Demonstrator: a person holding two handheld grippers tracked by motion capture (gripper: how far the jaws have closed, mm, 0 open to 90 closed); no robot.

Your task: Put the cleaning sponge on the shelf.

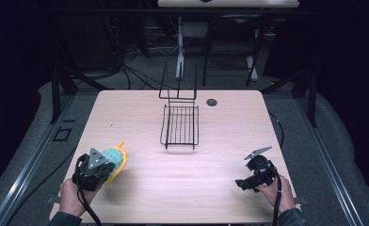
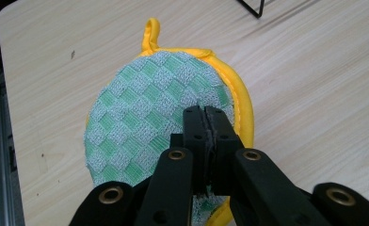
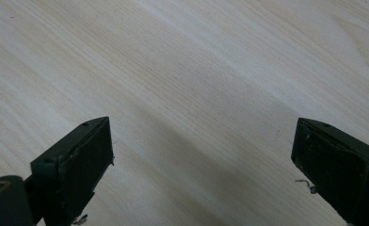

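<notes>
Nearest the person, the left gripper (image 1: 96, 168) sits at the near-left part of the pale wooden table (image 1: 220, 188), its black jaws pressed together on the near edge of the round green-and-white checked pot holder with yellow binding (image 2: 149, 117). The cloth seems pinched between the pads and lies just ahead of the gripper, its yellow hanging loop (image 2: 149, 33) pointing away from the person. To carry this step well, I judge the pinch should stay firm and the cloth should come up level, because only a small bite of the edge is caught and the soft pad is likely to droop or slip if it is swung quickly. The left hand (image 1: 72, 195) grips from behind and below, with the gripper angled forward and down toward the tabletop. At the near-right, the right gripper (image 1: 255, 174) is held in the right hand (image 1: 279, 193), turned inward, its jaws spread wide apart over bare wood, holding nothing. Farther off, at the table's middle, stands a black wire rack (image 1: 180, 125) with an upright back frame, well apart from the pot holder, and a small dark round hole (image 1: 212, 102) lies beyond it.
</notes>
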